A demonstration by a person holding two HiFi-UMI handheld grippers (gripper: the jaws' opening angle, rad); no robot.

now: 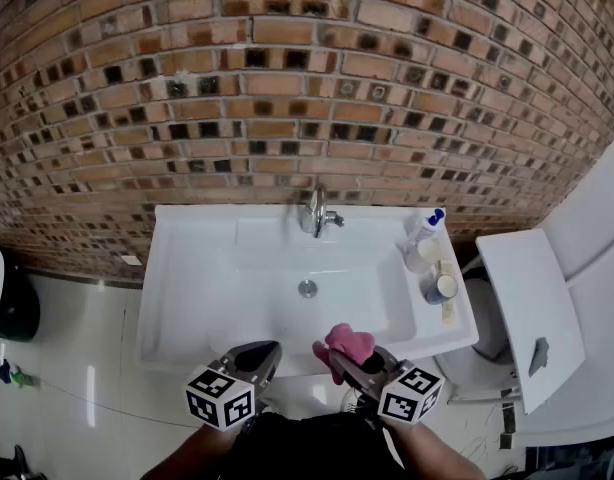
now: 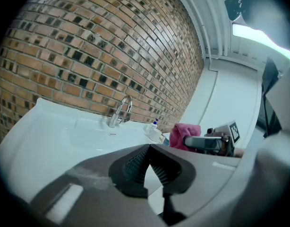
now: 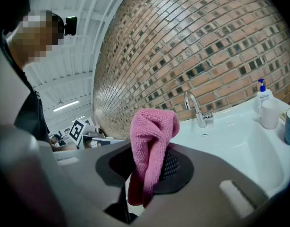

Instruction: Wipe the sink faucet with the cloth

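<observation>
A chrome faucet (image 1: 316, 212) stands at the back rim of the white sink (image 1: 187, 298), against the brick wall. The faucet (image 2: 119, 112) and the faucet (image 3: 195, 109) also show in both gripper views, well ahead of the jaws. My right gripper (image 1: 349, 360) hangs over the sink's front edge, shut on a folded pink cloth (image 1: 347, 344). The cloth (image 3: 149, 150) droops from between the pads. My left gripper (image 1: 257, 360) is beside it at the front rim; its jaws meet at the tips and hold nothing.
A pump bottle (image 1: 427, 225), a white cup (image 1: 420, 256) and a blue cup (image 1: 439, 288) stand on the sink's right ledge. The drain (image 1: 307, 288) lies mid-basin. A white toilet (image 1: 532, 298) stands to the right, a dark bin (image 1: 12, 308) at left.
</observation>
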